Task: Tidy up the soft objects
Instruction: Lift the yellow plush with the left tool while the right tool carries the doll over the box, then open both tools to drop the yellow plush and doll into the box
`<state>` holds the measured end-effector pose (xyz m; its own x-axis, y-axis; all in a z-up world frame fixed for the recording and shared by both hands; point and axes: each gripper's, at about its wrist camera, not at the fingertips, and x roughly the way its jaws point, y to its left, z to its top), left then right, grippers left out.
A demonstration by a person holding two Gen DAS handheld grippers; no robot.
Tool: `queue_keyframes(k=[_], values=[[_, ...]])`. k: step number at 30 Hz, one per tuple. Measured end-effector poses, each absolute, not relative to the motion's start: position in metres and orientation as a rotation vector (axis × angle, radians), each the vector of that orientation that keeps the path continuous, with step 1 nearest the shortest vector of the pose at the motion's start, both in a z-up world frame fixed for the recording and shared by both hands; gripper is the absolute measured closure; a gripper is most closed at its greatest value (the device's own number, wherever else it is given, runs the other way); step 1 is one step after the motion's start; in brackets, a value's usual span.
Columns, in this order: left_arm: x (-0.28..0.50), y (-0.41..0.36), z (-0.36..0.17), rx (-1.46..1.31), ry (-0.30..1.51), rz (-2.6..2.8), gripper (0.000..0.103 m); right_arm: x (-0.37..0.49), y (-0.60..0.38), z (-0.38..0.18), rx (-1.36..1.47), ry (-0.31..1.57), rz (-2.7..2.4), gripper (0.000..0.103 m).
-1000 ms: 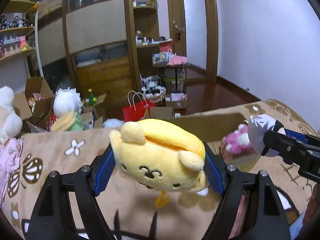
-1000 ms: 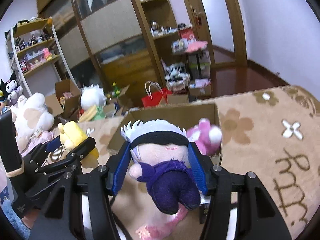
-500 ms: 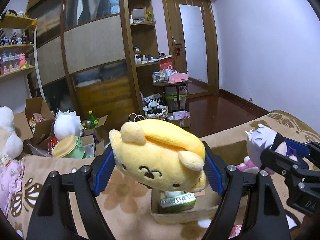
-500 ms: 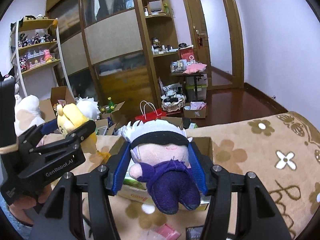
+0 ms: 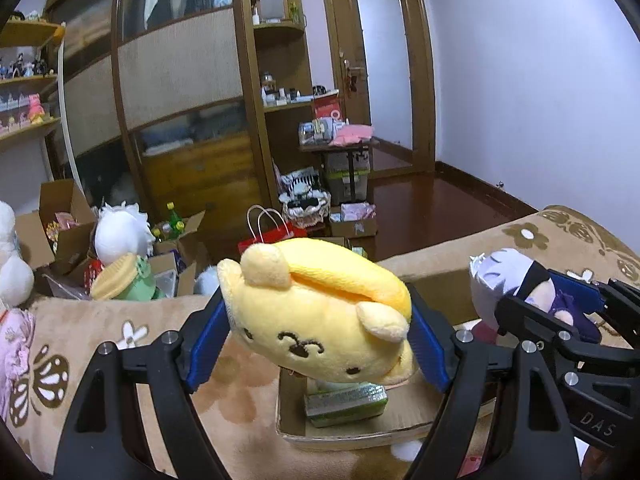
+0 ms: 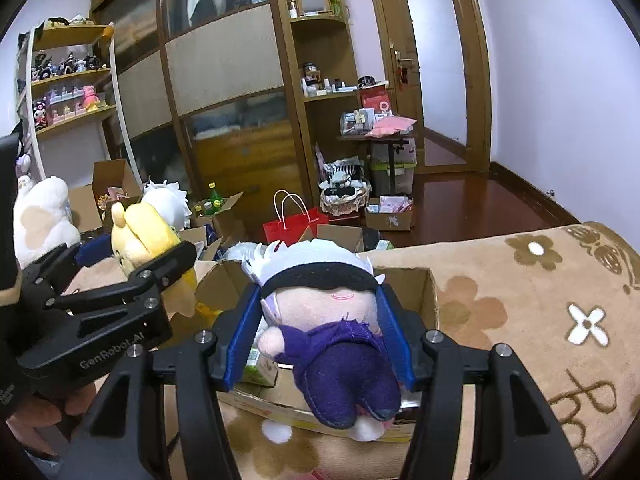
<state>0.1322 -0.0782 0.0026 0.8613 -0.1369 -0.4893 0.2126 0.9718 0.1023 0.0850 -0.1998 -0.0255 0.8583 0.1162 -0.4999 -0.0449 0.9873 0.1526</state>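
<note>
Your left gripper point(image 5: 320, 340) is clamped on the yellow plush point(image 5: 320, 320), its blue pads point(image 5: 206, 344) pressing both sides, and holds it in the air above the cardboard box point(image 5: 352, 434) on the tan blanket point(image 5: 120, 344). Your right gripper point(image 6: 318, 340) is closed around the white-haired doll point(image 6: 324, 320) in purple clothes, held over the same box. A green packet point(image 5: 346, 404) lies inside the box under the yellow plush.
</note>
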Motion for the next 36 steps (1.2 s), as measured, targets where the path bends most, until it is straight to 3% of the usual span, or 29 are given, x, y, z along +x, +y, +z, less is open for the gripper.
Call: queue_keyframes(k=[19, 24, 29, 33, 36], values=[[0.151, -0.064, -0.025, 0.118, 0.609, -0.187, 0.015, 0.095, -0.189, -0.045, 0.091, 0.557, 0.098, 0.038], [0.151, -0.060, -0.023, 0.101, 0.618, -0.197, 0.008, 0.091, -0.187, -0.043, 0.081, 0.538, 0.107, 0.021], [0.146, -0.054, -0.018, 0.090, 0.606, -0.192, 0.001, 0.085, -0.187, -0.040, 0.074, 0.536, 0.088, 0.011], [0.140, -0.048, -0.014, 0.079, 0.606, -0.188, 0.000, 0.080, -0.194, -0.037, 0.097, 0.537, 0.067, 0.001], [0.133, -0.044, -0.008, 0.076, 0.605, -0.186, 0.000, 0.071, -0.198, -0.031, 0.109, 0.516, 0.042, 0.000]])
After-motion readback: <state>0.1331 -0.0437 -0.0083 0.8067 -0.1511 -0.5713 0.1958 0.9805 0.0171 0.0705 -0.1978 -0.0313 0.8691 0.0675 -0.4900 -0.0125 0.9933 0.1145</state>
